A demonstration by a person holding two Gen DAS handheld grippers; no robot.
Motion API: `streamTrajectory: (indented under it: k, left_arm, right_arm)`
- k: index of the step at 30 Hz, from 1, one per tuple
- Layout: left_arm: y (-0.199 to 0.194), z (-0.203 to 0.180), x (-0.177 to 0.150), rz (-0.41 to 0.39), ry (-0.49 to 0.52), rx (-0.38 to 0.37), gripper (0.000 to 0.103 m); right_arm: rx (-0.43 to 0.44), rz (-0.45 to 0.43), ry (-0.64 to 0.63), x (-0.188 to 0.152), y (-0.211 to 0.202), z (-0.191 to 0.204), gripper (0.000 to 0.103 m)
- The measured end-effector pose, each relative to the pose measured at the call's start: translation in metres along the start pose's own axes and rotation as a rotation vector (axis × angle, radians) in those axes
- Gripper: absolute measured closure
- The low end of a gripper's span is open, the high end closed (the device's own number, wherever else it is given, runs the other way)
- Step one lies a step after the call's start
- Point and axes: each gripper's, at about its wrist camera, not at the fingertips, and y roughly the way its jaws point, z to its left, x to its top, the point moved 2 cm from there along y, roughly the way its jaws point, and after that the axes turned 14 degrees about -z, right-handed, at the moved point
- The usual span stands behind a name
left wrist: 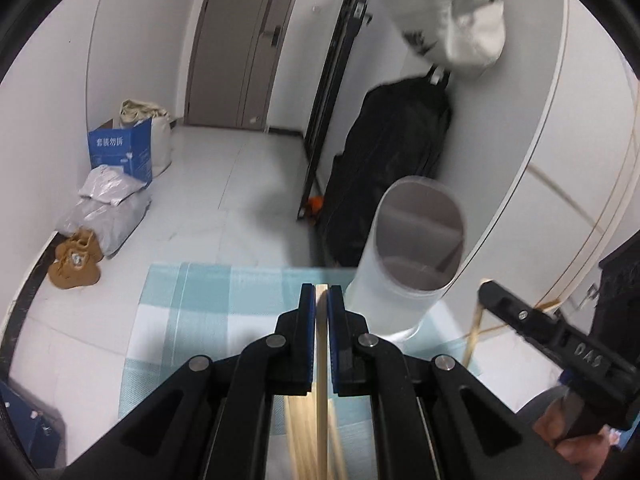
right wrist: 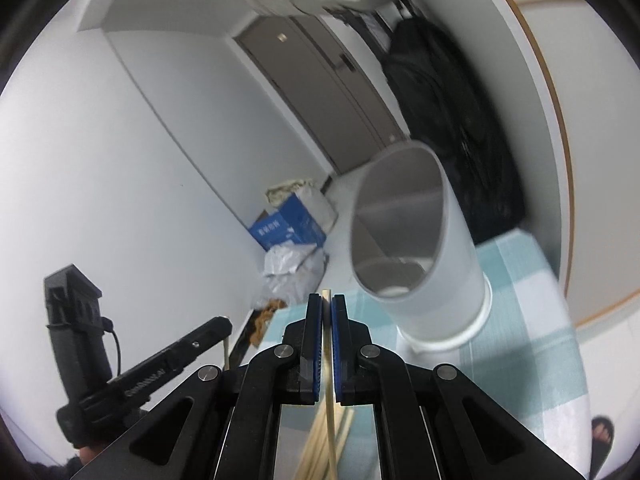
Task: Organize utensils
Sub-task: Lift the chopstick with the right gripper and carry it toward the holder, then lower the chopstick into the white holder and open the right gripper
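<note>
- Two grippers each pinch a single wooden chopstick above a table spread with a light-blue checked cloth (left wrist: 192, 300).
- The left gripper (left wrist: 321, 292) has its blue-padded fingers closed on a pale chopstick (left wrist: 321, 356), whose square tip shows between the fingertips.
- The right gripper (right wrist: 327, 304) is clamped the same way on another thin chopstick (right wrist: 329, 392), its tip poking just past the pads.
- Beneath both grippers a loose heap of more chopsticks (right wrist: 320, 448) lies on the cloth, blurred.
- A frosted white cylindrical holder (left wrist: 404, 256) stands on the cloth, just right of and beyond each gripper, its mouth open.
- On the floor beyond sit a blue carton (left wrist: 122, 152), grey plastic bags (left wrist: 108, 208) and tan slippers (left wrist: 76, 264).
</note>
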Motion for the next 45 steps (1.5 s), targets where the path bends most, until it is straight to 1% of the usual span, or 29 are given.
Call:
streamTrajectory:
  k: [2, 4, 8, 14, 18, 22, 27, 31, 36, 42, 45]
  left_arm:
    - [0.0, -0.001, 0.009, -0.03, -0.014, -0.021, 0.101]
    - [0.001, -0.002, 0.019, -0.061, -0.026, -0.027, 0.101]
    - [0.004, -0.008, 0.043, -0.122, -0.049, -0.04, 0.101]
    - [0.014, -0.032, 0.094, -0.219, -0.071, -0.079, 0.101]
    - [0.034, -0.052, 0.123, -0.257, -0.066, -0.117, 0.101]
    - [0.057, -0.068, 0.142, -0.283, -0.05, -0.158, 0.101]
    - [0.085, -0.074, 0.153, -0.292, -0.06, -0.191, 0.101]
    - [0.102, -0.074, 0.151, -0.319, -0.062, -0.197, 0.101]
    - [0.113, -0.073, 0.143, -0.354, -0.04, -0.189, 0.101]
    - [0.126, -0.072, 0.134, -0.376, -0.032, -0.182, 0.101]
    - [0.132, -0.076, 0.126, -0.37, -0.02, -0.182, 0.101]
  right_arm:
    - [0.01, -0.018, -0.019, 0.005, -0.002, 0.008, 0.099]
    - [0.011, -0.043, -0.031, 0.014, -0.005, 0.013, 0.099]
    - [0.016, -0.08, -0.037, 0.038, -0.009, 0.023, 0.099]
    - [-0.001, -0.141, -0.08, 0.1, -0.009, 0.034, 0.099]
    - [-0.017, -0.181, -0.121, 0.138, 0.004, 0.036, 0.099]
    - [-0.022, -0.221, -0.148, 0.169, 0.016, 0.028, 0.099]
    - [-0.036, -0.26, -0.176, 0.199, 0.04, 0.009, 0.099]
    - [-0.045, -0.312, -0.199, 0.208, 0.056, -0.001, 0.099]
    - [-0.064, -0.349, -0.223, 0.206, 0.073, -0.014, 0.099]
    - [-0.096, -0.346, -0.224, 0.195, 0.092, -0.034, 0.099]
    - [-0.098, -0.34, -0.224, 0.189, 0.094, -0.041, 0.099]
